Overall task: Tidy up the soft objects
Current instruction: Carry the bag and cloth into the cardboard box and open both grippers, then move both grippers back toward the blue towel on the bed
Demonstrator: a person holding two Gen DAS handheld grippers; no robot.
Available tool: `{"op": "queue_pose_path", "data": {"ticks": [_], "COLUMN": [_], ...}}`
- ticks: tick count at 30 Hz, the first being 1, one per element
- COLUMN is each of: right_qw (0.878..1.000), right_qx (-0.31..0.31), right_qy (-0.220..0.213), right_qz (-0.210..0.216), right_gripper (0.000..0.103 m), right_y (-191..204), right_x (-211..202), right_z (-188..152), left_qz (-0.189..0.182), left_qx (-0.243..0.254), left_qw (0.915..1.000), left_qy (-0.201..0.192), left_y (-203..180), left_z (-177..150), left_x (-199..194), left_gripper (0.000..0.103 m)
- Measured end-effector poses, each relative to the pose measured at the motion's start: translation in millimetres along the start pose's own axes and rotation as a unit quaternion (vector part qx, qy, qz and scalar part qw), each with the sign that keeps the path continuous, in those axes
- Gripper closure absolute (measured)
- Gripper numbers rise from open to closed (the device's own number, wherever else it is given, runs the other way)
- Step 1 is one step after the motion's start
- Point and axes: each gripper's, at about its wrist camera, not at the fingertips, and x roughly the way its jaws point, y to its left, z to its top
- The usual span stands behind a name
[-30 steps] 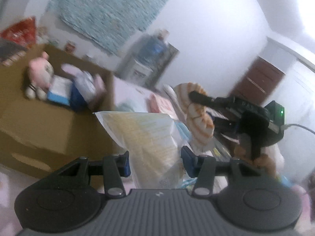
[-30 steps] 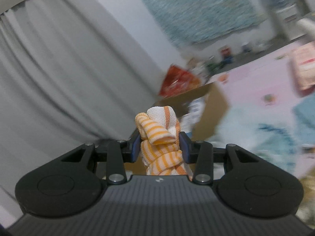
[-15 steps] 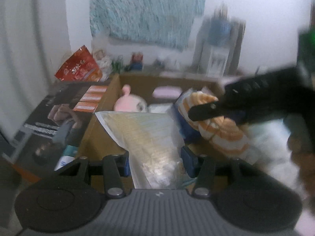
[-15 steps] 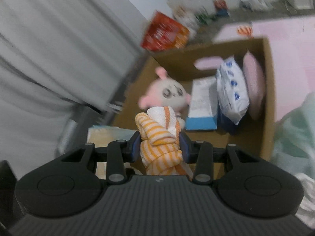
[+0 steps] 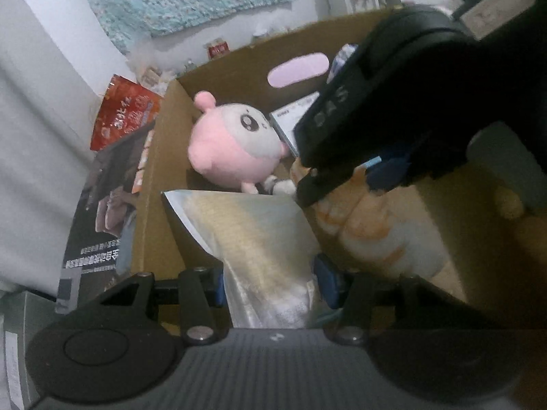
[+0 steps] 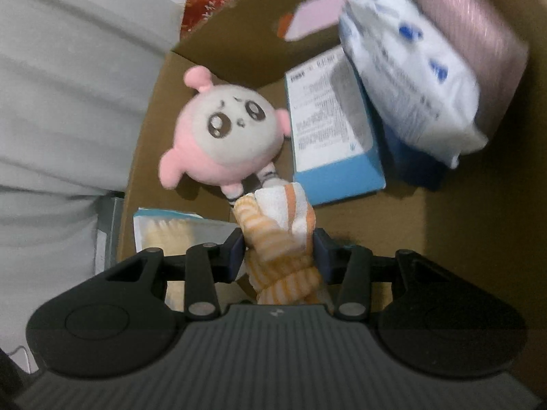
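While over cardboard box (image 6: pixel 143 109): right gripper (image 6: pixel 278 251), jaws just easing apart, striped towel (image 6: pixel 280 239) between pads; left gripper (image 5: pixel 270 285) clamps clear pouch (image 5: pixel 253 239). Drop towel into bare corner beside pink plush (image 6: pixel 225 136).

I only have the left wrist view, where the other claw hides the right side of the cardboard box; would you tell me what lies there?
Observer: A white pack with blue print leans over a blue-and-white carton.
Operator: Is anything behind that pack?
Observer: Yes, a pink bundle, against the wall of the cardboard box.
Operator: Is the right claw gripping its cloth?
Observer: The right claw has just been opening slightly, but the orange-striped cloth sits between its pads, which touch it.
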Motion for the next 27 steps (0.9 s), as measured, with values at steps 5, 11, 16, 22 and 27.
{"op": "queue_pose_path", "data": {"ticks": [5,11,16,22,27], "right_qw": [0.998,0.999,0.998,0.998,0.994], "right_qx": [0.050,0.046,0.042,0.025,-0.007], "right_qy": [0.014,0.002,-0.005,-0.017,-0.045], "right_qz": [0.021,0.027,0.035,0.053,0.098], "right_gripper": [0.054,0.040,0.036,0.036,0.036], "right_y": [-14,-13,-16,-13,-4], "right_x": [10,-4,-13,-33,-80], "right_z": [-5,-5,0,-2,-4], "left_qz": [0.034,0.048,0.059,0.052,0.038], "left_qx": [0.035,0.042,0.035,0.025,-0.019], "left_qw": [0.9988,0.9980,0.9977,0.9983,0.9985], "left_qy": [0.007,0.005,-0.002,-0.007,-0.035], "left_y": [-7,-5,0,3,13], "left_z": [8,13,15,13,8], "left_x": [9,16,11,-12,-52], "left_gripper": [0.050,0.039,0.027,0.027,0.027]}}
